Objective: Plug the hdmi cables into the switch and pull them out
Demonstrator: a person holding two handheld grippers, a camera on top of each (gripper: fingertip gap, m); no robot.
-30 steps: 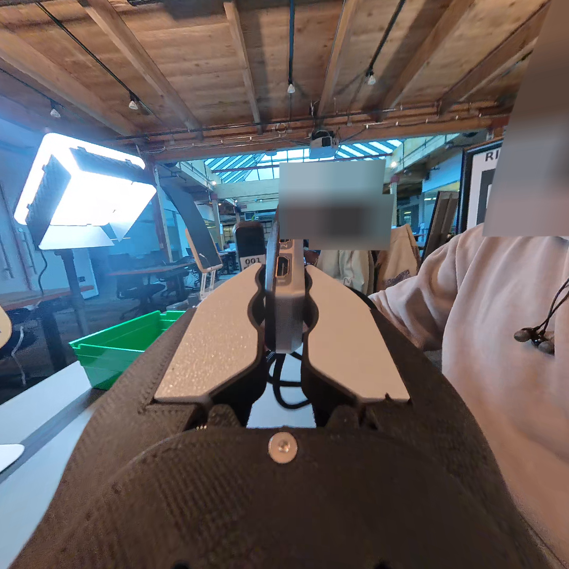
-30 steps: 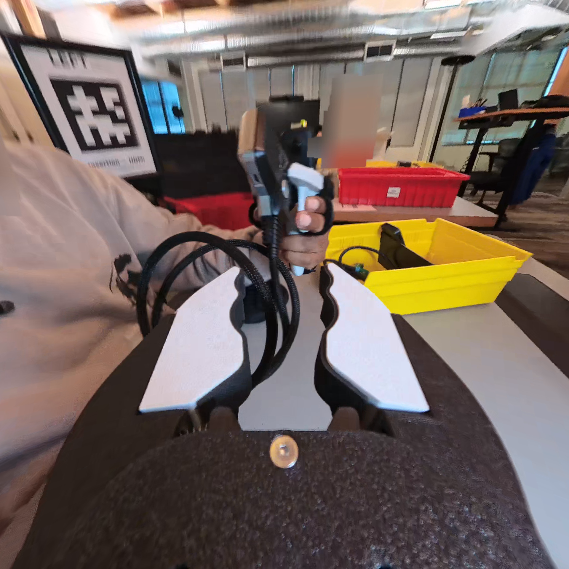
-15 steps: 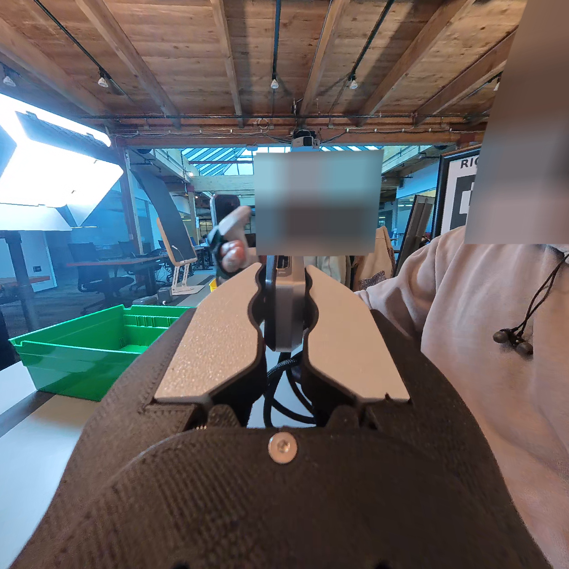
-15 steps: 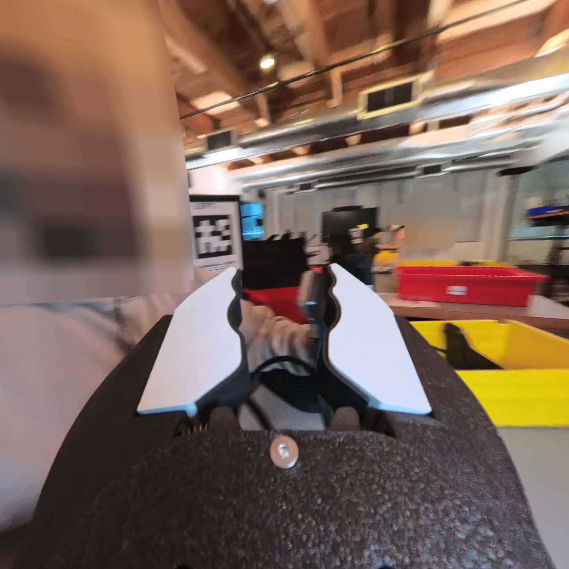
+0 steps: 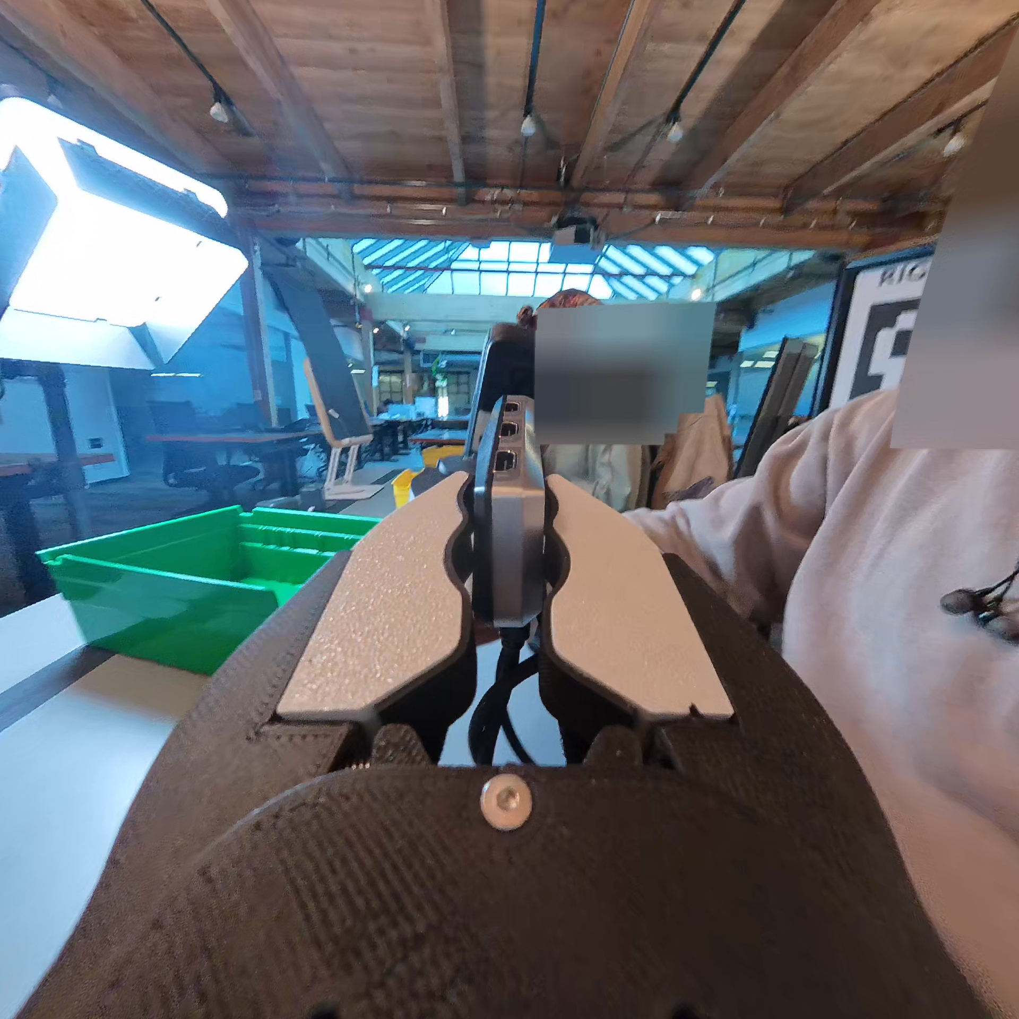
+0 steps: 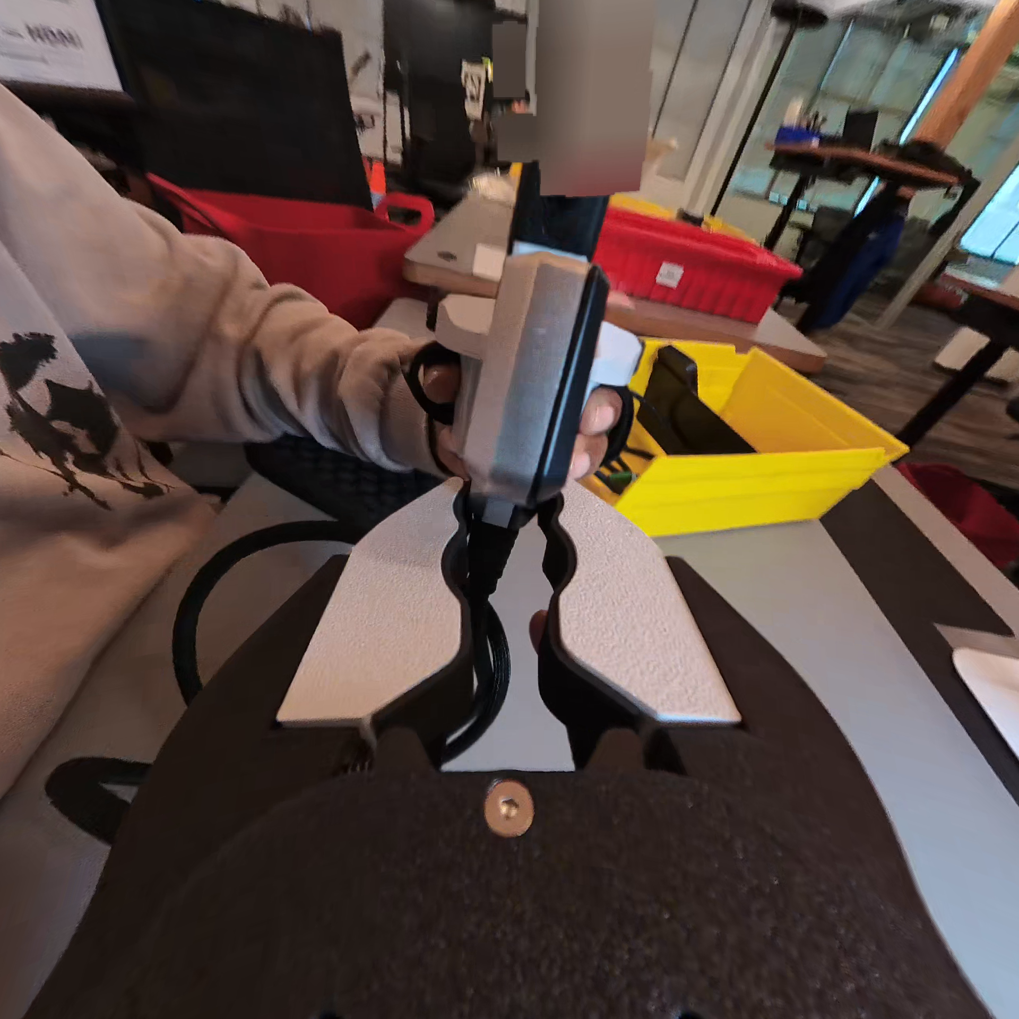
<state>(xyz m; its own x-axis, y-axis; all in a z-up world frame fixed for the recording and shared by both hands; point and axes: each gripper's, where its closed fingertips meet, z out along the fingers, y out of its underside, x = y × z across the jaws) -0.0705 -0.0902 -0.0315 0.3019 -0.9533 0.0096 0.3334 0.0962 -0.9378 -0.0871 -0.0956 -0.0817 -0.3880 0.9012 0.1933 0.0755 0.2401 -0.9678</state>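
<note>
L tool (image 5: 506, 529) pinching 1 switch (image 5: 510, 543), R tool (image 6: 504, 510) spread round 1 plugged cable (image 6: 488, 557), 3 free ports.

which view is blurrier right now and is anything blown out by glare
Right wrist view: the blurrier one, with the switch, sleeve and red bins smeared. Left wrist view: mostly sharp on the switch, but the light panel at upper left is blown out white.

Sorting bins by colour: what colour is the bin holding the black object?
Yellow bin, clearest in the right wrist view.
</note>
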